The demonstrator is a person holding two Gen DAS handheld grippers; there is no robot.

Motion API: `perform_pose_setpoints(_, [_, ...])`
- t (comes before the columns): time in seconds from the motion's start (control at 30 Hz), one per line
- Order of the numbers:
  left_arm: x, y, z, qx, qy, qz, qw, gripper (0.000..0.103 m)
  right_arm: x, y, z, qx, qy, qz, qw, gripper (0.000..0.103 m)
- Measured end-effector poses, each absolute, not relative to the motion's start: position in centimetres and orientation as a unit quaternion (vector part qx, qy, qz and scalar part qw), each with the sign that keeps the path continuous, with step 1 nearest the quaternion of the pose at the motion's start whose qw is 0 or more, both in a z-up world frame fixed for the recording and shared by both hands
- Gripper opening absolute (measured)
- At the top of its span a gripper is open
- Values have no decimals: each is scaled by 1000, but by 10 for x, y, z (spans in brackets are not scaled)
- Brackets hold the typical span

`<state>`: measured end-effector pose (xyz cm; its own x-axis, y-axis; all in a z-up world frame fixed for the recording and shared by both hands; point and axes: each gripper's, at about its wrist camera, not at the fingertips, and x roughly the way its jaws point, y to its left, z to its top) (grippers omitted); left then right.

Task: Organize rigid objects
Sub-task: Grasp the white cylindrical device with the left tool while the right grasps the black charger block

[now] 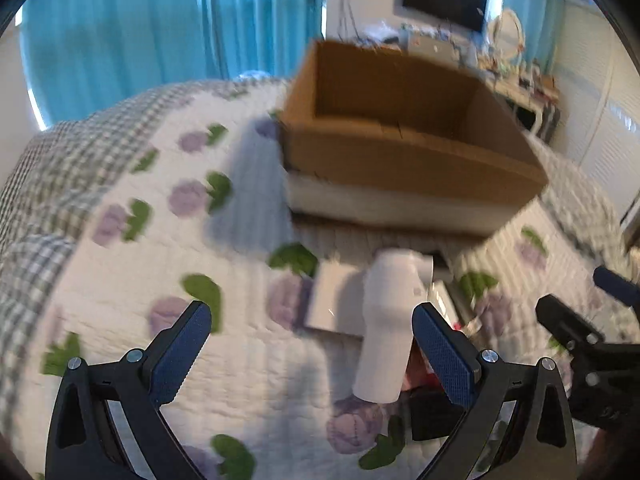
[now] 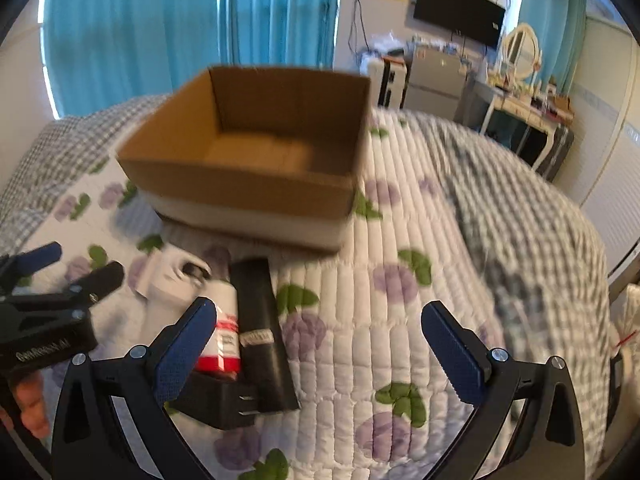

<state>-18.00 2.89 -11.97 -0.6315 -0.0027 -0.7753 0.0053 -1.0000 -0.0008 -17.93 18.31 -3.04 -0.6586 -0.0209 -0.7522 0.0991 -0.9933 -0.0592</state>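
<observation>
Right wrist view: a small pile of objects lies on the floral quilt (image 2: pixel 400 240) just in front of an open cardboard box (image 2: pixel 248 184): a white hair dryer (image 2: pixel 172 276), a red-and-white bottle (image 2: pixel 222 328), a black tube (image 2: pixel 262 320) and a black plug adapter (image 2: pixel 218 398). The right gripper (image 2: pixel 320 340) hangs spread wide, holding nothing. The left gripper (image 1: pixel 312 348) is likewise released above the hair dryer (image 1: pixel 388 320).

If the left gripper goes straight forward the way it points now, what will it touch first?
Probably the white hair dryer: it lies on the quilt just inside the right finger of the open left gripper. The cardboard box stands farther behind. Motion blur leaves depth uncertain.
</observation>
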Motion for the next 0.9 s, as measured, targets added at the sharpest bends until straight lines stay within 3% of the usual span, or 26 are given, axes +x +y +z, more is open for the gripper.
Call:
perform_pose_setpoints(0.13, [-182, 50, -148, 438, -45, -898, -14, 101, -182, 203, -54, 445, 16, -895, 32, 103])
perform_pose_setpoints(0.2, [-184, 55, -155, 440, -49, -896, -23, 94, -182, 212, -58, 452, 0, -892, 28, 103])
perform_pose_setpoints(0.27, [-185, 60, -157, 441, -48, -895, -40, 72, -183, 216, -60, 456, -11, -890, 27, 103])
perform_pose_setpoints(0.33, [-183, 64, -158, 431, -58, -899, -47, 69, -184, 216, -62, 458, -10, -888, 26, 103])
perform_pose_setpoints(0.43, [-178, 65, -153, 425, -53, -901, -75, 35, -185, 212, -66, 465, -4, -885, 32, 103])
perform_pose_setpoints(0.9, [-122, 19, -121, 429, -61, -901, -28, 32, -151, 170, -66, 456, 30, -887, 62, 103])
